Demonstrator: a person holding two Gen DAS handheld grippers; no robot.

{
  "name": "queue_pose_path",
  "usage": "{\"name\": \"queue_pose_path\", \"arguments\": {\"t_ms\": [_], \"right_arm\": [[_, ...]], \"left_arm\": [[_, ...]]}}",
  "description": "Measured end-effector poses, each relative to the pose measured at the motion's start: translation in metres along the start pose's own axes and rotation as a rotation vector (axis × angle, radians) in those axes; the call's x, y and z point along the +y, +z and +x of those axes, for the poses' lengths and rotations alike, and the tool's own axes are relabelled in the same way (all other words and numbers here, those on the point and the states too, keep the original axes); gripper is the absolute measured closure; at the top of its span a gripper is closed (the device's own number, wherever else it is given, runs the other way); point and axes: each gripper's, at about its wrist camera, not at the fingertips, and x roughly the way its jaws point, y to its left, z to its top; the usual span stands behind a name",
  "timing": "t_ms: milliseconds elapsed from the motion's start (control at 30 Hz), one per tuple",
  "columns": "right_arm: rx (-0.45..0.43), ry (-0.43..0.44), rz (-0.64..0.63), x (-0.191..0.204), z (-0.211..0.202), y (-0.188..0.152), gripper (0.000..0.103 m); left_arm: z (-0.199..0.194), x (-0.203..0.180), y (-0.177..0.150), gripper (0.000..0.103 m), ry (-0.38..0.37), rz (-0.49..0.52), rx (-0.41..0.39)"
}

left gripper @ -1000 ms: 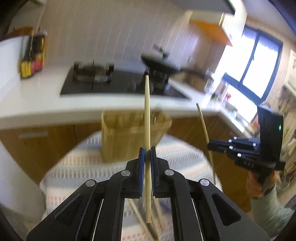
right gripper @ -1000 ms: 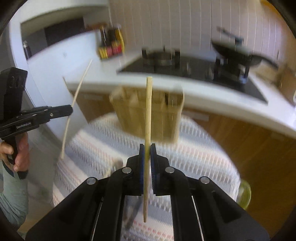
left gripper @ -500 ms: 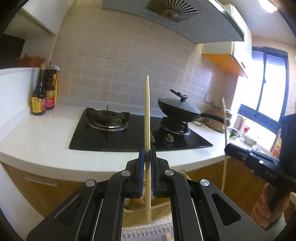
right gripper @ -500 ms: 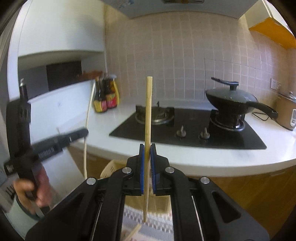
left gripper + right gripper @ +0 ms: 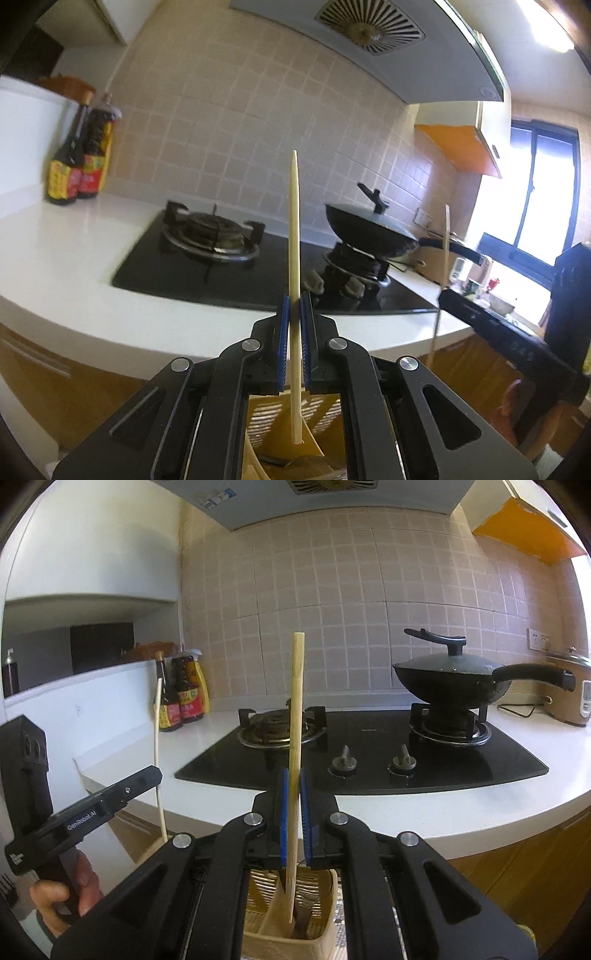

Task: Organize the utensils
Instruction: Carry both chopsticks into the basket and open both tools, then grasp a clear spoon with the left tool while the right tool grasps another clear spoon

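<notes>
My left gripper (image 5: 294, 299) is shut on a pale chopstick (image 5: 294, 229) held upright, its lower tip just above the tan slotted utensil holder (image 5: 280, 417). My right gripper (image 5: 294, 775) is shut on a second bamboo chopstick (image 5: 296, 701), also upright, with its lower end inside a compartment of the holder (image 5: 325, 897). In the right wrist view the left gripper (image 5: 155, 771) and its chopstick (image 5: 158, 738) stand at the left. In the left wrist view the right gripper (image 5: 443, 295) and its chopstick (image 5: 445, 243) stand at the right.
Behind is a white counter (image 5: 480, 808) with a black gas hob (image 5: 369, 753). A lidded wok (image 5: 450, 679) sits on the right burner. Sauce bottles (image 5: 181, 698) stand at the back left, a rice cooker (image 5: 569, 690) at the far right. Wood cabinet fronts (image 5: 55, 387) lie below.
Both grippers have tilted up and moved over the holder, so the striped cloth has left view and the holder now sits low between the fingers. Both still grip their chopsticks.
</notes>
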Motion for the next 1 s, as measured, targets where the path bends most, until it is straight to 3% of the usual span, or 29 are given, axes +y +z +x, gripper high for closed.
{"name": "queue_pose_path", "arguments": {"t_ms": [333,467,700,900,1000], "right_arm": [[0.050,-0.002,-0.030,0.000,0.011,-0.023,0.098],[0.070,0.023,-0.036,0.000,0.001,-0.028,0.094],[0.081,0.053,-0.007,-0.002,-0.038,-0.028,0.092],[0.091,0.097,-0.002,0.005,-0.074,-0.022,0.092],[0.108,0.126,0.017,0.008,-0.089,-0.020,0.092]], "left_arm": [[0.004,-0.005,-0.017,0.098,0.033,0.075,-0.020],[-0.007,-0.007,-0.021,0.077,0.044,0.088,-0.035],[-0.041,-0.014,-0.016,0.064,0.044,0.099,-0.035],[-0.077,-0.027,-0.006,0.063,0.040,0.119,-0.045],[-0.095,-0.035,-0.002,0.055,0.032,0.128,-0.048]]}}
